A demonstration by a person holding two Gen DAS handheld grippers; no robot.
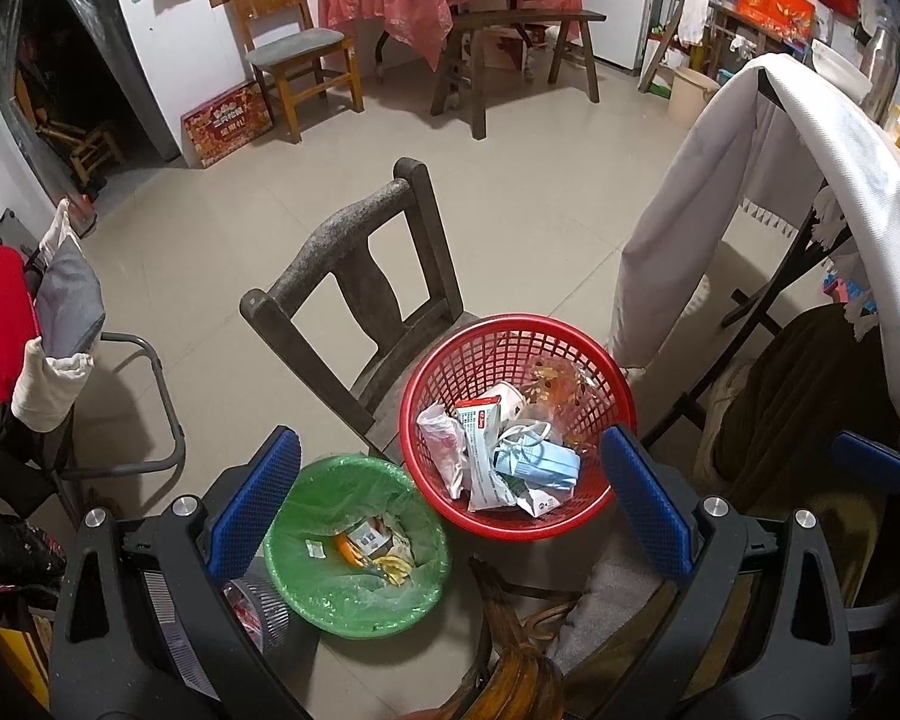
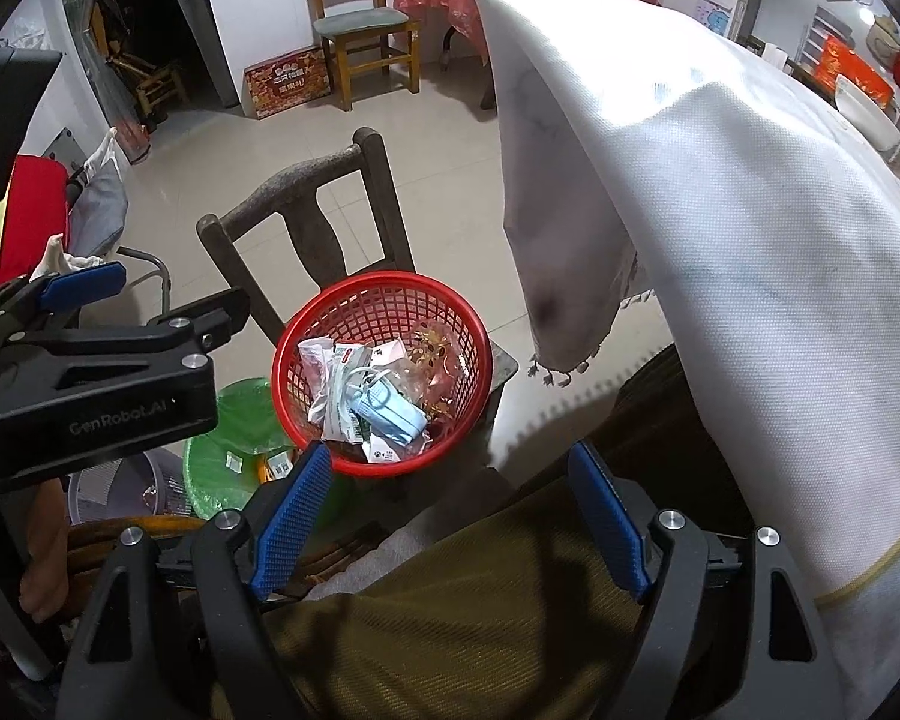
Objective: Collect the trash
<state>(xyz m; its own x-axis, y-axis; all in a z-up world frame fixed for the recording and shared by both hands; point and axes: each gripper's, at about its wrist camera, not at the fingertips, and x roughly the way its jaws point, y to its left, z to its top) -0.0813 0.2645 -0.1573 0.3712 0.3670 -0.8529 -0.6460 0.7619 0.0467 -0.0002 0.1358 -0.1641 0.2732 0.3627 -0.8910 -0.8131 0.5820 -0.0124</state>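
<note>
Left wrist view: my left claw (image 1: 450,501) gapes wide, empty, above both bins.
Right claw (image 2: 450,516): spread wide, gripping nothing.
Red basket (image 1: 606,348): on the wooden chair (image 1: 354,252), holding a blue mask (image 1: 540,462) and wrappers.
Green bin (image 1: 306,588): floor, just beside.

You've got one red basket (image 1: 519,354) of trash, one green-lined bin (image 1: 306,576), three wooden chairs, and one bench (image 1: 528,18) out back.

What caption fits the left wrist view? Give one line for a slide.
Open left claw hovering over a red basket of wrappers and a green-lined bin beside a dark wooden chair.
</note>
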